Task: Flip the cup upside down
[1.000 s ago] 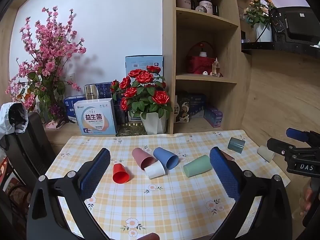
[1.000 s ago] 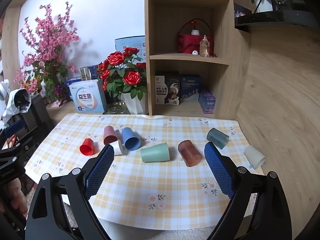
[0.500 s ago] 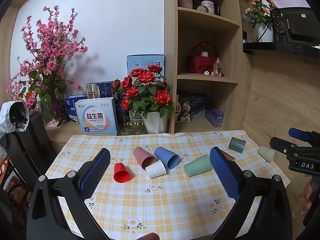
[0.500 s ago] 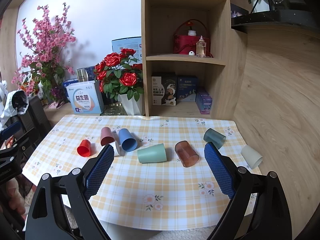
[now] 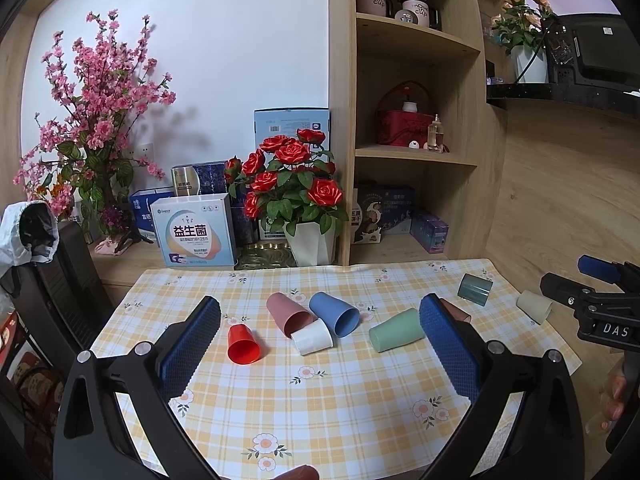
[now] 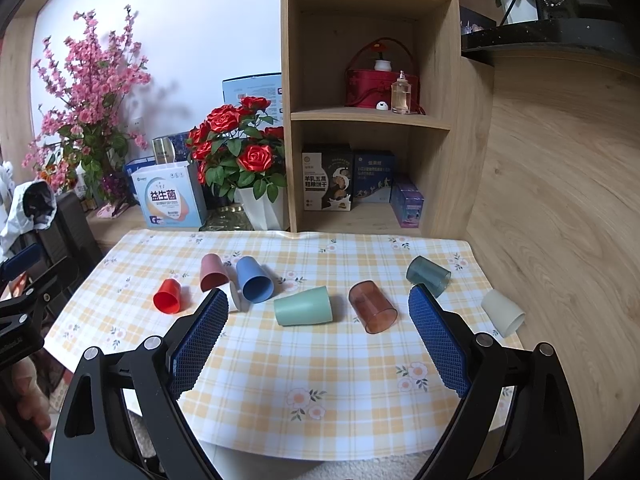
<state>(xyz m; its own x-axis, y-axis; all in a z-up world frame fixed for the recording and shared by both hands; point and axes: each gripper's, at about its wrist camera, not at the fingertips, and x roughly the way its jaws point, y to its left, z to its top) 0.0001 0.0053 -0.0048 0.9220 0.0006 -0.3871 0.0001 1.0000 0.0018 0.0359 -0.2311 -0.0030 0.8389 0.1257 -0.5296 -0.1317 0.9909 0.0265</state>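
Observation:
Several cups lie on their sides on the yellow checked tablecloth point(image 6: 320, 380): red point(image 6: 167, 297), pink point(image 6: 213, 271), white point(image 5: 312, 337), blue point(image 6: 253, 284), light green point(image 6: 303, 306), clear brown point(image 6: 372, 306), dark teal point(image 6: 428, 274) and beige point(image 6: 502, 313) at the right edge. My left gripper point(image 5: 320, 328) is open and empty, held above the near half of the table. My right gripper point(image 6: 318, 328) is open and empty, also held back from the cups. The right gripper also shows at the right edge of the left wrist view point(image 5: 600, 304).
A white vase of red roses point(image 6: 256, 184), boxes point(image 6: 170, 196) and a pink blossom plant point(image 6: 88, 120) stand behind the table. A wooden shelf unit point(image 6: 372, 116) rises at the back right. A black chair point(image 5: 60, 280) stands at the left.
Both views have shifted slightly, with the cups a little lower and closer in frame. No cup has moved and both grippers stay open.

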